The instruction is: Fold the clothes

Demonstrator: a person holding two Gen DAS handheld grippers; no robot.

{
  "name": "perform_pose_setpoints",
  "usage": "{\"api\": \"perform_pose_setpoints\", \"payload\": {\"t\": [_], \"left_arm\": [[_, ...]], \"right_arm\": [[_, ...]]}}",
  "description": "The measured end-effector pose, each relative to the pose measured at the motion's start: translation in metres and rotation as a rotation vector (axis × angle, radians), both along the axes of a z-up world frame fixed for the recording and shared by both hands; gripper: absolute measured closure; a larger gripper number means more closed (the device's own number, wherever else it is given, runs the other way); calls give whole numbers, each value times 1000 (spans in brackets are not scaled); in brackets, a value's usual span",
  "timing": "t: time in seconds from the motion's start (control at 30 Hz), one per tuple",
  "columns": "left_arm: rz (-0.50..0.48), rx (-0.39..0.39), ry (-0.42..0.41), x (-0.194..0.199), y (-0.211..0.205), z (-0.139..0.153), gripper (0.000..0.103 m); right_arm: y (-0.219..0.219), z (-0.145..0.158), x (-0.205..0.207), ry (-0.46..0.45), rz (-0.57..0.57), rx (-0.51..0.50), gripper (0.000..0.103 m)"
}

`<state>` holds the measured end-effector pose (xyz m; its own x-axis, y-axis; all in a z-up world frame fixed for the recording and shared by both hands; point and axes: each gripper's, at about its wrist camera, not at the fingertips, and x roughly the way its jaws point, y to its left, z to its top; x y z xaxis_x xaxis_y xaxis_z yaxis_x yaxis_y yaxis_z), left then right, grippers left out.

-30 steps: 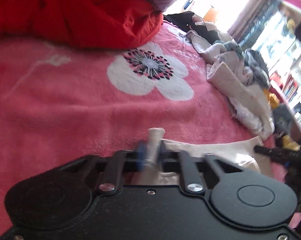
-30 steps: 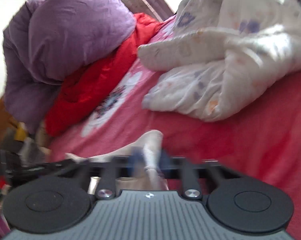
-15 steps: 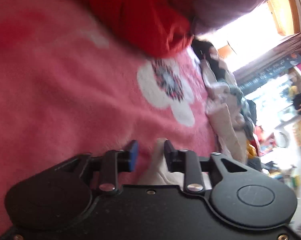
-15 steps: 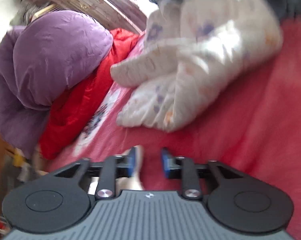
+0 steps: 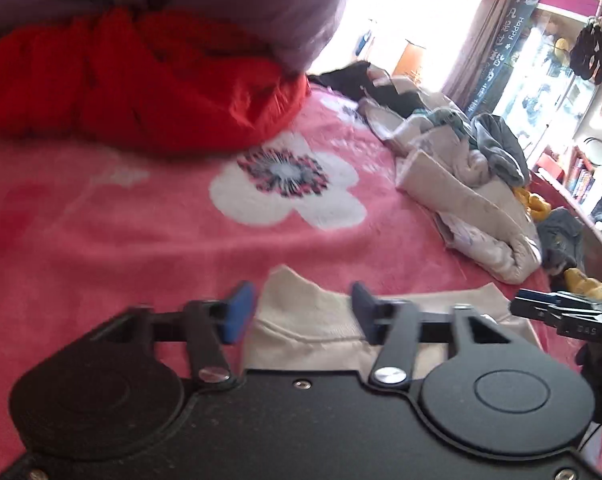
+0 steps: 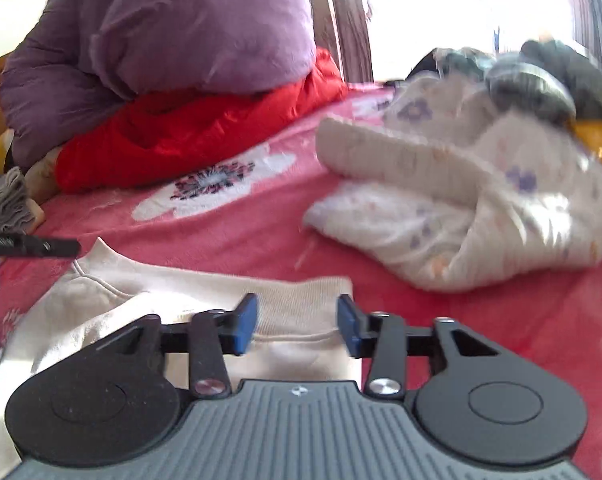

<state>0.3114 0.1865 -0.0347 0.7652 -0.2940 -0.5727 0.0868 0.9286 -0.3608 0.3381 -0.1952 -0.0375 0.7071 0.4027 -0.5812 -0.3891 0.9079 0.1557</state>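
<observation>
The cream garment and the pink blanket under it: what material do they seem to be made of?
Cream garment: seemingly a soft matte knit, perhaps cotton, judging by its ribbed edge band. Pink blanket: probably plush fleece, its surface looking fuzzy and napped, with a white flower printed on it.

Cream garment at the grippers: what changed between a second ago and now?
Both grippers let go. The left gripper and right gripper, each clamped on a pinch of the cream garment a second ago, now have jaws opening, pads clear, and the cloth lies flat on the pink blanket. The red quilt and the clothes pile stayed put.
</observation>
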Motion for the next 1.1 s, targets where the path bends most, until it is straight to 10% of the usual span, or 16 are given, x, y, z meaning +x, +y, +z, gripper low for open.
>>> {"api": "perform_pose_setpoints", "payload": {"t": [0.13,0.3,0.47,0.57,0.63,0.7,0.9,1.1], "left_arm": [[-136,-124,-44,-13,-20,14,46],[-1,104,16,5,-39,9,52],[-24,112,143,36,-6,-16,52],[-65,49,165,49,-1,-26,59],[-88,20,161,52,-1,-25,96],[-104,13,126,46,-3,-17,97],[-319,-37,-183,-65,2,23,97],[-437,109,-243,-161,4,9,97]], "right_arm": [[1,7,-15,-24,77,120,54],[34,9,-4,-11,86,-8,60],[8,-1,29,70,-67,-85,39],[-14,-19,44,173,-77,46,41],[-22,-29,47,197,-65,133,72],[-27,-27,41,175,-28,198,95],[-54,19,-51,-105,201,342,97],[-64,28,-160,-172,436,132,97]]}}
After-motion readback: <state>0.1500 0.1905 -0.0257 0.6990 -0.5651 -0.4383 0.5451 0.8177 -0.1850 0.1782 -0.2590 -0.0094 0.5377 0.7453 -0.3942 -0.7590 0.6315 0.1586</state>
